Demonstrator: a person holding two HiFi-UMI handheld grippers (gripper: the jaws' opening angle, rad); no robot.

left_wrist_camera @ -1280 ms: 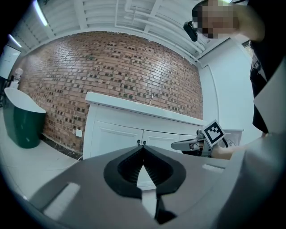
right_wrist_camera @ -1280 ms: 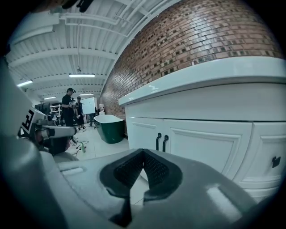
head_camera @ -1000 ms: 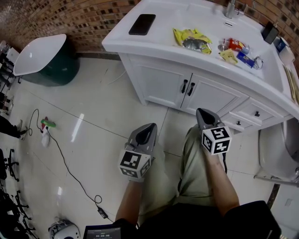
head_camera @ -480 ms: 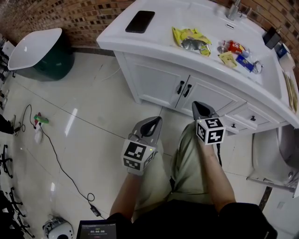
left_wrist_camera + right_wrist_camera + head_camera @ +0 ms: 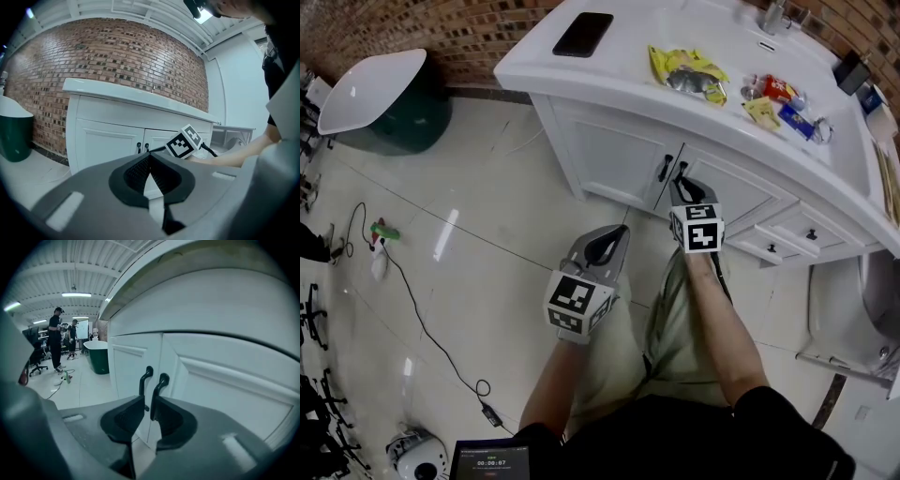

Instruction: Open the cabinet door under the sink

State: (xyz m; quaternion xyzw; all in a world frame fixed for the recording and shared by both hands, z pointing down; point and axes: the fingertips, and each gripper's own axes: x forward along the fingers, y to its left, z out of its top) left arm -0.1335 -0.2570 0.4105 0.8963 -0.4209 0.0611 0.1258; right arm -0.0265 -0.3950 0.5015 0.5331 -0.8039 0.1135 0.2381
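two black handles point(image 5: 145, 378) are seen side by side where the white cabinet doors point(image 5: 614, 164) meet under the sink counter point(image 5: 609, 89). the right gripper point(image 5: 147, 401) is held right at them, its jaws narrowly parted. the left gripper point(image 5: 149, 157) is held back from the cabinet over the floor point(image 5: 487, 244), jaws pressed together, nothing between them.
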